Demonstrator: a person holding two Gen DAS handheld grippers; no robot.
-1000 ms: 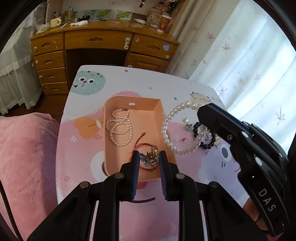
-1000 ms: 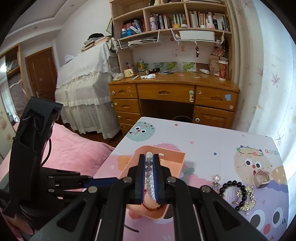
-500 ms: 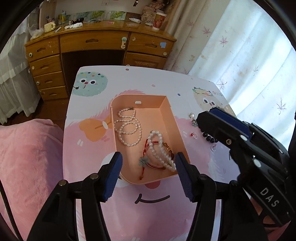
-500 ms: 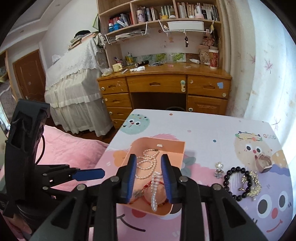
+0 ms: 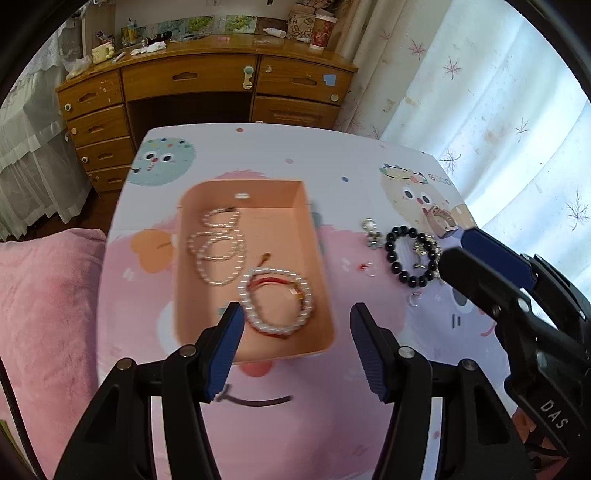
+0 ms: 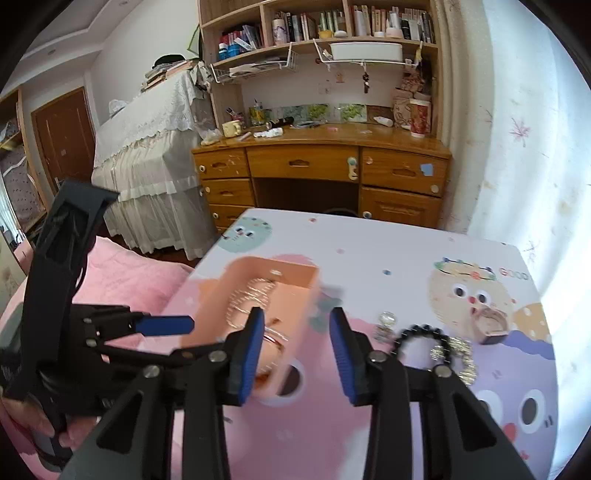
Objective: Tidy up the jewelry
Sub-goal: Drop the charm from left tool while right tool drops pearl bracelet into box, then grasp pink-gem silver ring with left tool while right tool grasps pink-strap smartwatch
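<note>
A peach open box [image 5: 317, 273] [image 6: 295, 273] sits on the cartoon-print table [image 5: 295, 155]. Inside lie a thin pearl necklace [image 5: 218, 247], a big-bead pearl bracelet [image 5: 277, 302] and a red cord bracelet [image 5: 269, 282] under it. On the table right of the box lie a black bead bracelet [image 5: 404, 254] [image 6: 421, 330], a gold chain piece [image 6: 452, 350], a silver brooch [image 5: 371, 230] [image 6: 386, 321], small rings [image 5: 369, 269] and a ring in a small holder [image 6: 489, 325]. My left gripper [image 5: 297, 347] is open and empty above the box's near edge. My right gripper [image 6: 297, 354] is open and empty, above the box's right side.
A wooden desk with drawers [image 6: 317, 170] stands beyond the table's far edge, with bookshelves [image 6: 317, 33] above. A pink blanket [image 5: 44, 314] lies left of the table. A white curtain [image 5: 498, 110] hangs to the right.
The right gripper let go of the big-bead pearl bracelet, which now lies in the box, and opened wide. The left gripper opened, released the red cord bracelet, and pulled back.
</note>
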